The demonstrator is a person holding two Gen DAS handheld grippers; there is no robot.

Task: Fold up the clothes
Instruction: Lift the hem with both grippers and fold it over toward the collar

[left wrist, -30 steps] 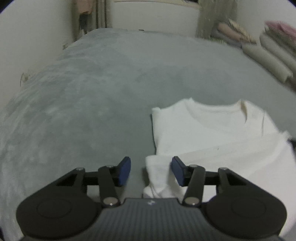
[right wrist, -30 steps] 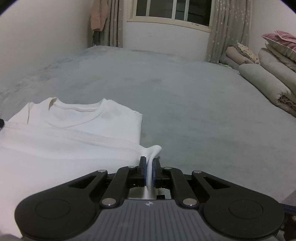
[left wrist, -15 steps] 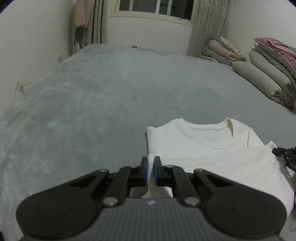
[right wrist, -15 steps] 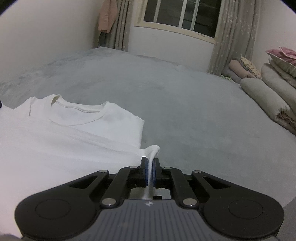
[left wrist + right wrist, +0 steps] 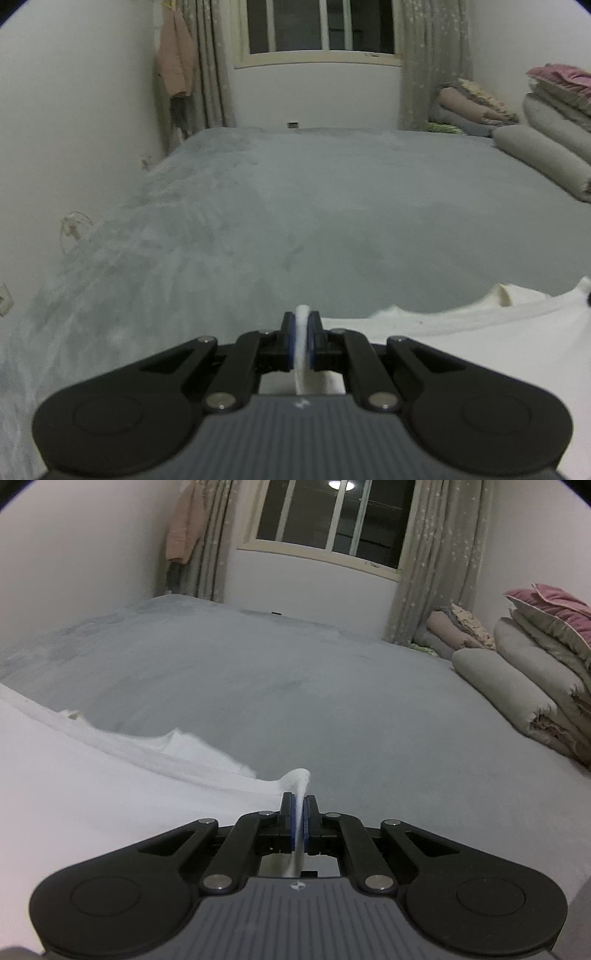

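Note:
A white T-shirt (image 5: 461, 332) lies on the grey bed cover (image 5: 295, 206), its near edge raised. My left gripper (image 5: 303, 319) is shut on the shirt's left corner, white cloth pinched between the blue pads. In the right wrist view the same T-shirt (image 5: 110, 775) spreads to the left, and my right gripper (image 5: 300, 805) is shut on its right corner, a fold of cloth standing up above the pads. The collar end of the shirt is mostly hidden behind the lifted fabric in both views.
Folded quilts and pillows (image 5: 524, 672) are stacked along the right side of the bed. A window with curtains (image 5: 332, 520) is at the far wall, and a pink garment (image 5: 175, 61) hangs at the left. A white wall (image 5: 55, 147) runs along the bed's left edge.
The left gripper closed on the shirt's left corner. Both grippers then rose and moved forward with the near edge, so the lifted cloth now hides most of the collar end.

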